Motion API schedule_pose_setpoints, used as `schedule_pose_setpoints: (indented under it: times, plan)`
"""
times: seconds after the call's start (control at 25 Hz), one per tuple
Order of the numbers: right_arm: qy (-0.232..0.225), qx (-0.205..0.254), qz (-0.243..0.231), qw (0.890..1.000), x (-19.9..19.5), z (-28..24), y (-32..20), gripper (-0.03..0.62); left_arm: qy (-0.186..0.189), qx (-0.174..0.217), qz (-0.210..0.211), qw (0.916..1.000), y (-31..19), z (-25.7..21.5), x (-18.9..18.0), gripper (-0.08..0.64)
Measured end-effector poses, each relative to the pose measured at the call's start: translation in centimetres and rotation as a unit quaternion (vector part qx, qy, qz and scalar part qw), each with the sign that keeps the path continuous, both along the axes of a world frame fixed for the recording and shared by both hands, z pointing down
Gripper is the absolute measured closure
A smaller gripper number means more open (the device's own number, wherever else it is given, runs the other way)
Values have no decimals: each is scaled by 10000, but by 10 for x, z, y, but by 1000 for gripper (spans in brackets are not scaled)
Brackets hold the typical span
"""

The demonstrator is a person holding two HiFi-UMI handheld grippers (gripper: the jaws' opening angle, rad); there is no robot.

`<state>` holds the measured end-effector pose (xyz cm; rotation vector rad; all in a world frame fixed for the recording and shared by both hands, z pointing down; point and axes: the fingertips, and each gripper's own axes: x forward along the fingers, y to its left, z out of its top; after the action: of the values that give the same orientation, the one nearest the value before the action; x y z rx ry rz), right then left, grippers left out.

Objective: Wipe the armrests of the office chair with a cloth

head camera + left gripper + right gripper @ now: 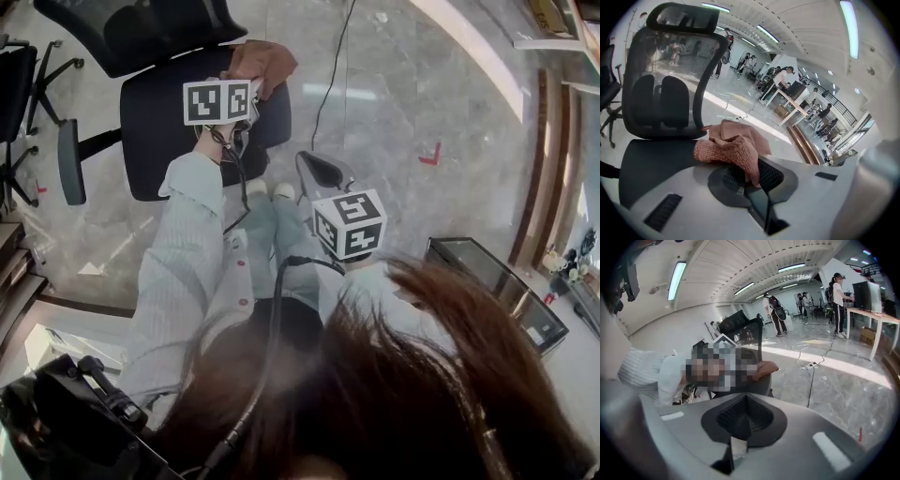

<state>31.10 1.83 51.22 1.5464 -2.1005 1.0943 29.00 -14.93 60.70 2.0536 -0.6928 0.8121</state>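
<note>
head view, chair: office chair (178, 131) sits upper left, black seat toward the person, mesh back (141, 28) at the top edge.
head view, cloth: pinkish-brown cloth (261, 62) is bunched on the seat's rear corner, just beside the back.
head view, left tongs: left tongs (246, 108) are over the seat, marker cube up, tip end at the cloth. A striped sleeve (178, 272) runs back from them.
head view, right tongs: right tongs (347, 223) are off the seat's right side, just beside the near armrest (322, 172) and well apart from the cloth.
head view, other side: far armrest (70, 161) stands on the opposite side of the seat.
head view, floor: grey marble floor (403, 94) with a thin black cable (333, 75) and a red mark (430, 155).
left gripper view, tongs: left tongs (752, 176) are closed narrow with a fold of the cloth (733, 147) pinched between the pads. The rest of the cloth is heaped on the seat edge.
left gripper view, chair: mesh back (665, 89) and headrest (682, 18) stand upright behind the cloth.
left gripper view, background: people at desks, far off.
right gripper view, tongs: right tongs (743, 416) have the pads together and are empty.
right gripper view, cloth: cloth (763, 369) lies on the chair seat ahead, apart from these tongs.
right gripper view, background: white cable (811, 363) on the floor, a person (838, 291) standing at a desk.
</note>
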Motion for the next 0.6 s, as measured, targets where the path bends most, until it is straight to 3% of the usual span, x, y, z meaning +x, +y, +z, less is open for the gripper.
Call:
schedule_pose_setpoints:
  times: [0.36, 0.6]
  plan:
    - [8, 190, -70, 9998, -20, -25, 13, 591, -104, -39, 480, 9988, 90, -32, -32, 525]
    - [-47, 222, -93, 9997, -32, -21, 17, 591, -99, -28, 503, 9987, 131, -32, -48, 525]
